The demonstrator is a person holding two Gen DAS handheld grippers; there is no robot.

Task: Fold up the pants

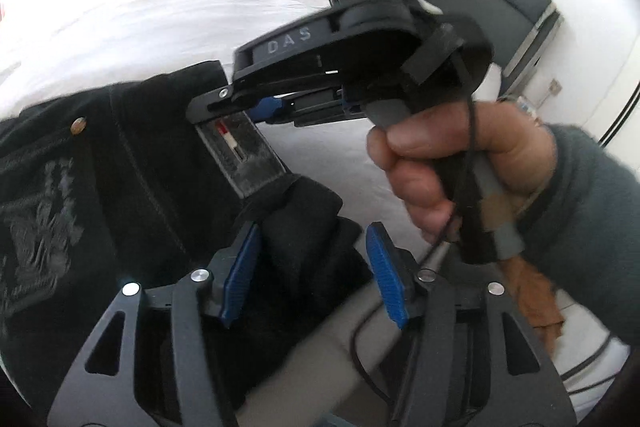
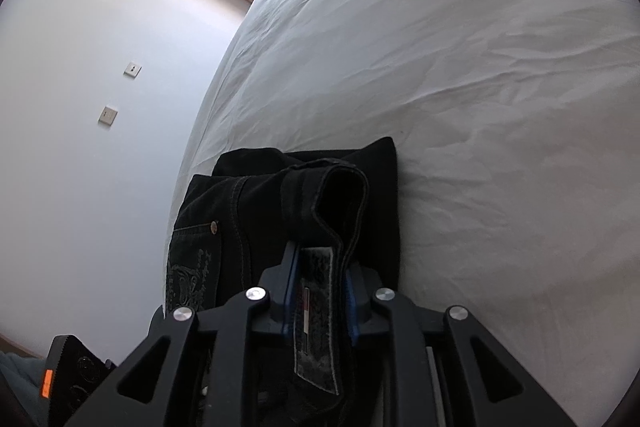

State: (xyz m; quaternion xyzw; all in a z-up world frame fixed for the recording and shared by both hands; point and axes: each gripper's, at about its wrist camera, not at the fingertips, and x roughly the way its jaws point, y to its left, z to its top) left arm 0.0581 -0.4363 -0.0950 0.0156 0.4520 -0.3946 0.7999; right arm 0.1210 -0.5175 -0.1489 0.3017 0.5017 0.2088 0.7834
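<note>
On the white bed (image 2: 460, 75), near its wall-side edge, the black pants (image 2: 240, 211) lie in a folded stack. Left of the waistband patch (image 1: 244, 159) sits the embroidered back pocket with its brass rivet (image 1: 78, 125). Just below the patch, the left gripper (image 1: 310, 275) stands spread, a bunch of dark cloth between its blue pads (image 1: 240, 279) but not pressed. Right of the patch, the right gripper (image 2: 322, 299), held in a hand (image 1: 456, 167), is pinching the waistband at that patch. Judgement: heavy, limp denim, thick at seams, not slippery or fragile; it will sag between grips. Best hold is the stiff waistband or a hem, never single-layer cloth.
</note>
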